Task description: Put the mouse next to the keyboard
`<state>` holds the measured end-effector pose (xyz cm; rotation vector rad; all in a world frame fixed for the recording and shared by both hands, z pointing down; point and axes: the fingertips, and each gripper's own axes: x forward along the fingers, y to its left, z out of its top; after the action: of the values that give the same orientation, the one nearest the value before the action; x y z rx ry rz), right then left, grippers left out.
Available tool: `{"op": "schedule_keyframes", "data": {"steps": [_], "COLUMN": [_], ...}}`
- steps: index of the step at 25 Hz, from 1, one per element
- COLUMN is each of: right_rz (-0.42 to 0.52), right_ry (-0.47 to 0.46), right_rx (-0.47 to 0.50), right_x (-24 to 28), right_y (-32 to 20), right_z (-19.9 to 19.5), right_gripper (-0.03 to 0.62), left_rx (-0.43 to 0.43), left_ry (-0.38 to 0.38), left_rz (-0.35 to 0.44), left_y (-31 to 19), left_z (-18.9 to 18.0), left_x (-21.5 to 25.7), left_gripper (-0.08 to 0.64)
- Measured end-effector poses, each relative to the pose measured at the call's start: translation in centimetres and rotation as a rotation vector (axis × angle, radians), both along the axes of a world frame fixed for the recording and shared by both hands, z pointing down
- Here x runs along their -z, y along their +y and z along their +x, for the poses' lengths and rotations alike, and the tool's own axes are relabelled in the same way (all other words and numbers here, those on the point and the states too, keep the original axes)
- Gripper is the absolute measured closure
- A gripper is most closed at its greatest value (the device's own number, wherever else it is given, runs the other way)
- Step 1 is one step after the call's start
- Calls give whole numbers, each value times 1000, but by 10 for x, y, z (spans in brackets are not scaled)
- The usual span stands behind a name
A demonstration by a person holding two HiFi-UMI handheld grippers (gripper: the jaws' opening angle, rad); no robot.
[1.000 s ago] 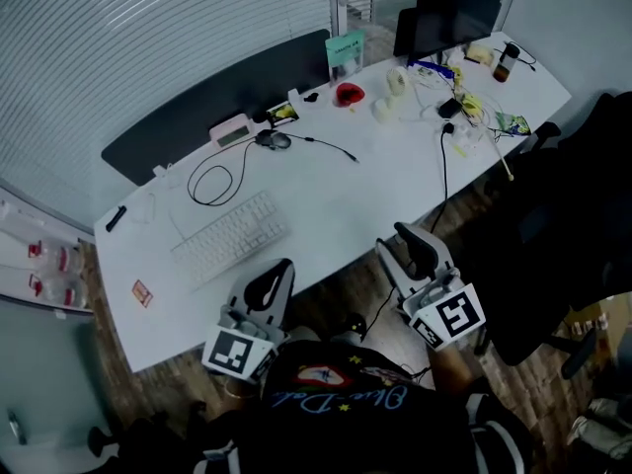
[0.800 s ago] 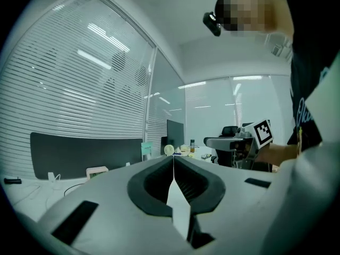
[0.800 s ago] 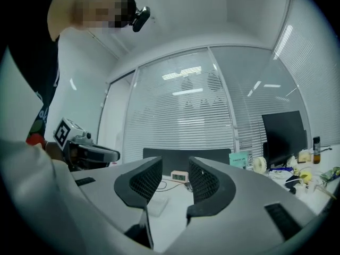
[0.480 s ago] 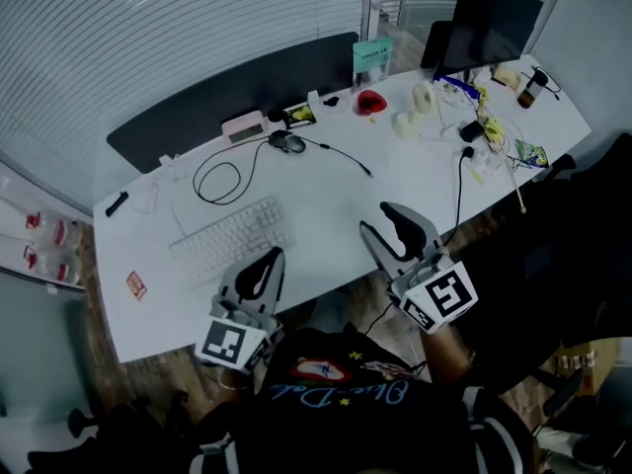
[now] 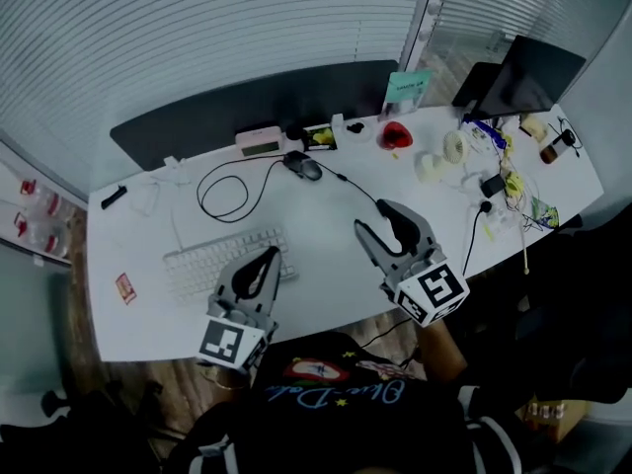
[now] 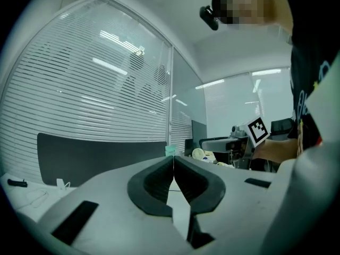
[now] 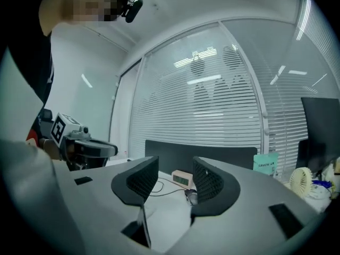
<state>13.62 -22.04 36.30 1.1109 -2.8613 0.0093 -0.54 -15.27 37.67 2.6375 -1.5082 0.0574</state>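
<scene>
A dark wired mouse lies at the back of the white desk, its cable coiled to the left. The white keyboard sits front left. My left gripper hovers over the keyboard's right end, jaws shut on nothing, as the left gripper view confirms. My right gripper is over the desk's middle, well short of the mouse; its jaws have just been opening and stand open and empty. In the right gripper view the mouse shows low between the fingers of that gripper.
A pink clock stands just left of the mouse, before a dark panel. A red thing, a green card, a small white fan, a monitor and cable clutter fill the right end. A black pen lies far left.
Both grippers have come forward from the desk's near edge to over its top. The right jaws stand wider apart than before.
</scene>
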Motion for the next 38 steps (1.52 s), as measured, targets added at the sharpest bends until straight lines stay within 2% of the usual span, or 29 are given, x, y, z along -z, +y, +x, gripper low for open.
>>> {"op": "schedule_keyframes", "data": {"steps": [11, 15, 23, 29, 38], "right_rz": [-124, -176, -257, -311, -375], "right_ry": [111, 147, 261, 351, 418], "right_rx": [142, 159, 178, 174, 185], "right_x": [-69, -101, -171, -225, -266], "right_y": [-98, -125, -176, -204, -231], "right_z": [-65, -86, -123, -134, -143], "right_gripper": [368, 362, 346, 328, 308], "left_rx": [161, 203, 253, 277, 291], "left_ry": [10, 7, 16, 11, -6], "left_rz": [-81, -100, -157, -201, -258], "left_y": [-43, -51, -64, -74, -84], "left_z": [-49, -63, -90, -107, -117], "left_x": [-35, -43, -63, -80, -98], "left_gripper": [557, 557, 557, 557, 557]}}
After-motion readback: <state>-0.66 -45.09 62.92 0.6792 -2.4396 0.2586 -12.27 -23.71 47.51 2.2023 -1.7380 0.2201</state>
